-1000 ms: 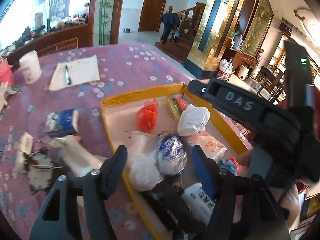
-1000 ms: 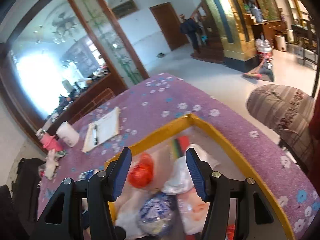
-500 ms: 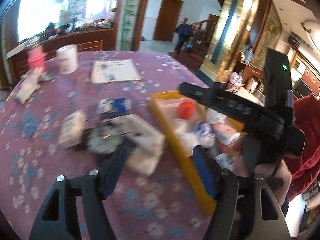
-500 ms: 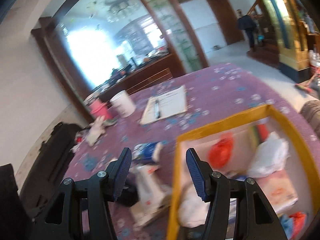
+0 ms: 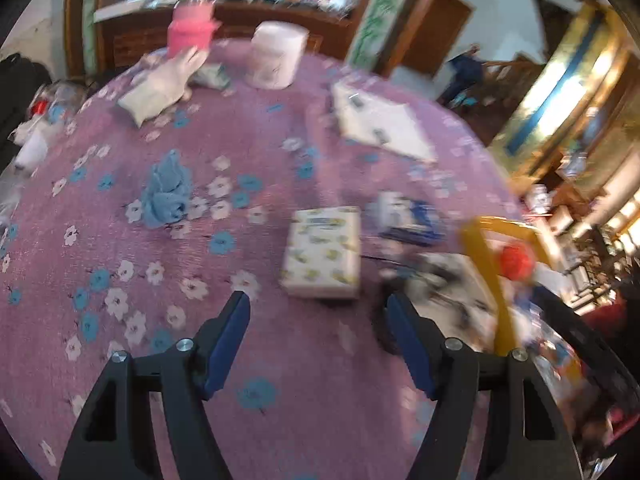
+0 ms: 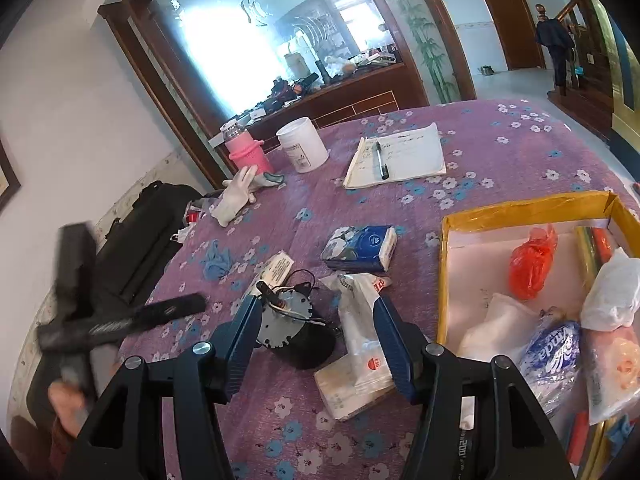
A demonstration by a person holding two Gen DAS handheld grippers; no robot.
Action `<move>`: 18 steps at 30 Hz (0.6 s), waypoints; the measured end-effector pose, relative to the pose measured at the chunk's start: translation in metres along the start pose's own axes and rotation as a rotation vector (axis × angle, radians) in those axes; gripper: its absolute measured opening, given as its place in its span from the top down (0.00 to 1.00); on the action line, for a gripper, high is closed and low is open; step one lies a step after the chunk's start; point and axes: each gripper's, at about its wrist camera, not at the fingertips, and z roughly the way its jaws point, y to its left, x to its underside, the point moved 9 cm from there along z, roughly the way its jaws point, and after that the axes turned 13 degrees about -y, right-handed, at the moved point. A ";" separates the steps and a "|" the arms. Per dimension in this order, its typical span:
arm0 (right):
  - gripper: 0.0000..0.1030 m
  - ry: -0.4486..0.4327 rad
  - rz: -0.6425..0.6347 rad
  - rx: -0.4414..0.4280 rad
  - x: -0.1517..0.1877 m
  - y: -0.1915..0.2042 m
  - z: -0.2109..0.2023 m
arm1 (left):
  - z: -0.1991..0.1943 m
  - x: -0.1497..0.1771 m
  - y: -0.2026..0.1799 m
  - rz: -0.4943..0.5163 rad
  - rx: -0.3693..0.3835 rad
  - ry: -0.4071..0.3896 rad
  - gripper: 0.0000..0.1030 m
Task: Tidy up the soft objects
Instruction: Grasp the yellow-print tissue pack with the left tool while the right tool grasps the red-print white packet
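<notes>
Tissue packs (image 5: 321,253) lie loose on the purple floral tablecloth (image 5: 120,320), just outside the yellow-rimmed box (image 6: 520,204). Left gripper (image 5: 318,336) hovers before the nearest, jaws apart and empty; right gripper (image 6: 314,338), equally empty, straddles another pack (image 6: 356,344). Squaring the jaws across a pack's narrow sides should prevent crushing.

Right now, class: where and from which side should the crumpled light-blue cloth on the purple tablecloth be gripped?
Probably pinch the crumpled light-blue cloth at its raised bunched peak, coming from above: it lies free on the purple tablecloth, heaped, nothing touching it.
</notes>
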 end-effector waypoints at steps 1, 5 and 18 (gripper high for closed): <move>0.39 -0.001 0.003 0.000 0.000 -0.001 0.000 | 0.006 0.000 0.001 -0.008 0.001 0.009 0.32; 0.39 -0.009 0.020 0.008 -0.001 -0.005 -0.001 | 0.041 -0.002 0.005 -0.036 -0.004 0.073 0.32; 0.39 0.005 0.045 0.038 -0.002 -0.018 0.001 | 0.072 0.003 -0.002 -0.046 -0.051 0.077 0.51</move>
